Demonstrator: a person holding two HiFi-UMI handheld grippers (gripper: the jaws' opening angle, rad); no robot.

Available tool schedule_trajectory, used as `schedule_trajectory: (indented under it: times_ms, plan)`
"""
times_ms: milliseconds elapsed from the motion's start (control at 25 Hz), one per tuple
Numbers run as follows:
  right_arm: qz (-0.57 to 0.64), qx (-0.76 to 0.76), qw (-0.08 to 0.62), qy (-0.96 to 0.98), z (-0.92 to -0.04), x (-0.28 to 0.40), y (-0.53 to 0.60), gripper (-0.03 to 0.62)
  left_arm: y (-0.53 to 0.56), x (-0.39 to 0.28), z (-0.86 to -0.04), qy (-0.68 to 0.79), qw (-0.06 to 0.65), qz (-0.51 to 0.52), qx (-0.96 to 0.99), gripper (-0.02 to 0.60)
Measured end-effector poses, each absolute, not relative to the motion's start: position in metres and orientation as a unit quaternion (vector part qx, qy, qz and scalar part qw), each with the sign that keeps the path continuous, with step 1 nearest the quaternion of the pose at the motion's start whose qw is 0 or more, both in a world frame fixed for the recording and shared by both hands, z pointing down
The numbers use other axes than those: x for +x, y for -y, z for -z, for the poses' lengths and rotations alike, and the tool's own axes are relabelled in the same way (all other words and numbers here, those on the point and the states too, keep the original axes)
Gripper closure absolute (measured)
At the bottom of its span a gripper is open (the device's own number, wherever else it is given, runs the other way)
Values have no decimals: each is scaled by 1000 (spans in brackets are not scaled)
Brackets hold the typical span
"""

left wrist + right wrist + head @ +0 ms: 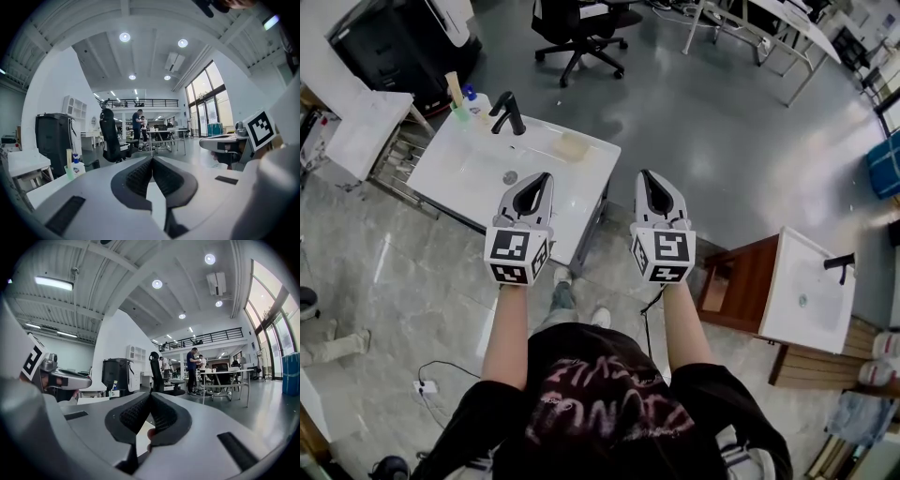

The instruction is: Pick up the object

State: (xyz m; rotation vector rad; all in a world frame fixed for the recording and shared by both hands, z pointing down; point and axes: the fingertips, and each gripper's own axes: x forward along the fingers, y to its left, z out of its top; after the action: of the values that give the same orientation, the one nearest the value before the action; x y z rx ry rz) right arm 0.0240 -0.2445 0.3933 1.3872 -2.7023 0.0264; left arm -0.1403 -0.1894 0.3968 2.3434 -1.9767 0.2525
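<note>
Approach step, nothing held yet. Left gripper (542,180) and right gripper (649,178): jaws pressed together, empty, near the white washbasin counter (459,173). Likely target, a pale beige rectangular block (572,145), lies there beside the black tap (508,112). Next: spread the jaws, reach down.

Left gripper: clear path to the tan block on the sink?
Probably yes: the tan block lies alone on the sink top ahead of the left gripper, nothing between. Its fingers are shut and must open.
</note>
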Motion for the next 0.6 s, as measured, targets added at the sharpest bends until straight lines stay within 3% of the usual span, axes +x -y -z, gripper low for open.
schedule_trajectory:
  times_ms: [560,600]
  plan:
    - [-16,473,61,879,-409,-2,296,579,248,-158,-424,610,49,-101,784,561]
    - [-17,474,62,878,-410,-2,298,579,250,-157,-426,608,51,-102,786,529]
